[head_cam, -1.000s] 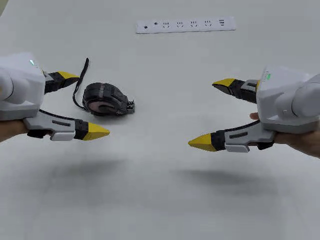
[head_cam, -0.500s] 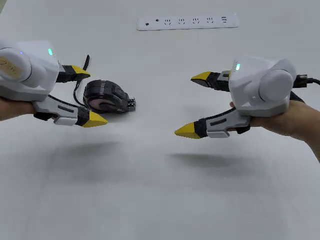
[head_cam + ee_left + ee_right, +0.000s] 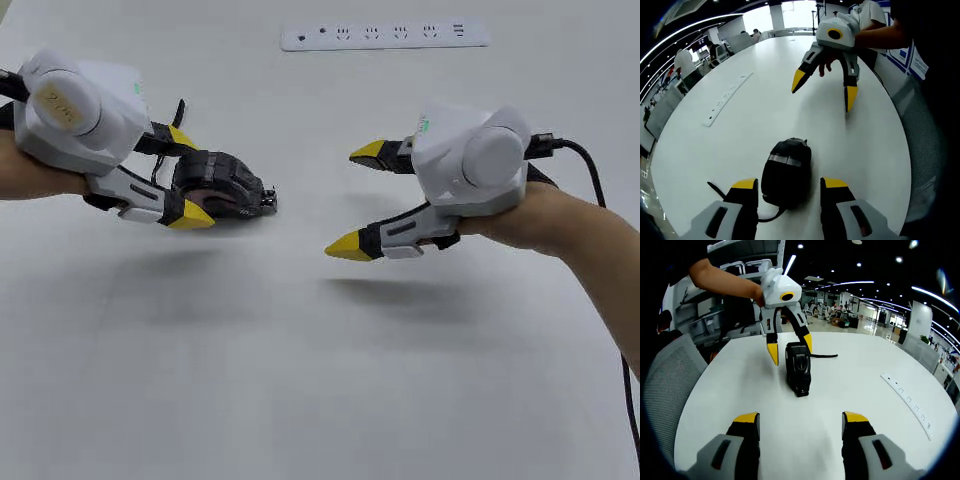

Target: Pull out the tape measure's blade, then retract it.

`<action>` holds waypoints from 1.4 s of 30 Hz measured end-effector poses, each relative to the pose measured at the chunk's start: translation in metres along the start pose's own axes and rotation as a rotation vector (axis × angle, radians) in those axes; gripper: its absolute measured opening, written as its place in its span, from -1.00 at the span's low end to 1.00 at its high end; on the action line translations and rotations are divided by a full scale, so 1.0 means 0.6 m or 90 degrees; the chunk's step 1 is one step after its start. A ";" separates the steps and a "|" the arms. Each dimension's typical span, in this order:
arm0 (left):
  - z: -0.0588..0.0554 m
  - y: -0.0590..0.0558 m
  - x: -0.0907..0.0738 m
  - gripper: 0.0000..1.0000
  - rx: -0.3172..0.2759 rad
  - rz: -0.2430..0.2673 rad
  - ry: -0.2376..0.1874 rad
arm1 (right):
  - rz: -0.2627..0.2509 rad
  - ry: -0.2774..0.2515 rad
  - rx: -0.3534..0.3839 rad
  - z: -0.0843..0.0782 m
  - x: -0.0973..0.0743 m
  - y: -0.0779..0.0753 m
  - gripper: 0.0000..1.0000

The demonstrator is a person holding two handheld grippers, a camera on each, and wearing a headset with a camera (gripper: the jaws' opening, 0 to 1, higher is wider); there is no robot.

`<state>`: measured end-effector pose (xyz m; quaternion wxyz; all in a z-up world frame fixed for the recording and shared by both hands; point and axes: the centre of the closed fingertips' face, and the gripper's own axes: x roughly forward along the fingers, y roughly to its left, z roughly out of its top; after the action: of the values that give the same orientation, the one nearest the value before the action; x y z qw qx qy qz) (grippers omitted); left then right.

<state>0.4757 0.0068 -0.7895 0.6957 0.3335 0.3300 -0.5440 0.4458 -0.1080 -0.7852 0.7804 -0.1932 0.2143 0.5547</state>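
A black tape measure (image 3: 222, 187) lies on its side on the white table (image 3: 300, 340), its blade tip facing right and a black wrist strap (image 3: 172, 118) trailing behind. My left gripper (image 3: 190, 176) is open with its yellow-tipped jaws straddling the rear of the tape measure (image 3: 786, 171), not closed on it. My right gripper (image 3: 360, 200) is open and hovers to the right of the case, a short gap away from the blade tip. From the right gripper view the tape measure (image 3: 798, 366) lies ahead, the left gripper (image 3: 788, 350) over it.
A white power strip (image 3: 385, 35) lies at the far edge of the table. A black cable (image 3: 598, 210) runs along the person's right forearm. An office chair (image 3: 670, 385) stands beside the table, and people sit in the background.
The left gripper moved right, its jaws now around the tape measure's rear. The right gripper moved left toward the case. The tape measure stayed put.
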 end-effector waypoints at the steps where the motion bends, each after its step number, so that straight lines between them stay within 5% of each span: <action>1: -0.002 0.001 0.002 -0.10 0.005 -0.003 0.006 | 0.003 -0.002 -0.001 0.002 0.005 -0.002 0.33; 16: -0.017 0.005 0.010 -0.39 0.057 -0.041 0.057 | 0.032 -0.011 -0.005 0.012 0.053 -0.011 0.03; 42: -0.018 0.003 0.007 -0.41 0.038 -0.051 0.073 | 0.069 -0.009 -0.004 0.017 0.120 -0.018 -0.43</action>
<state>0.4775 0.0138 -0.7987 0.6434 0.3709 0.3659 -0.5609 0.4781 -0.0496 -0.8157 0.7502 -0.1797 0.2174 0.5980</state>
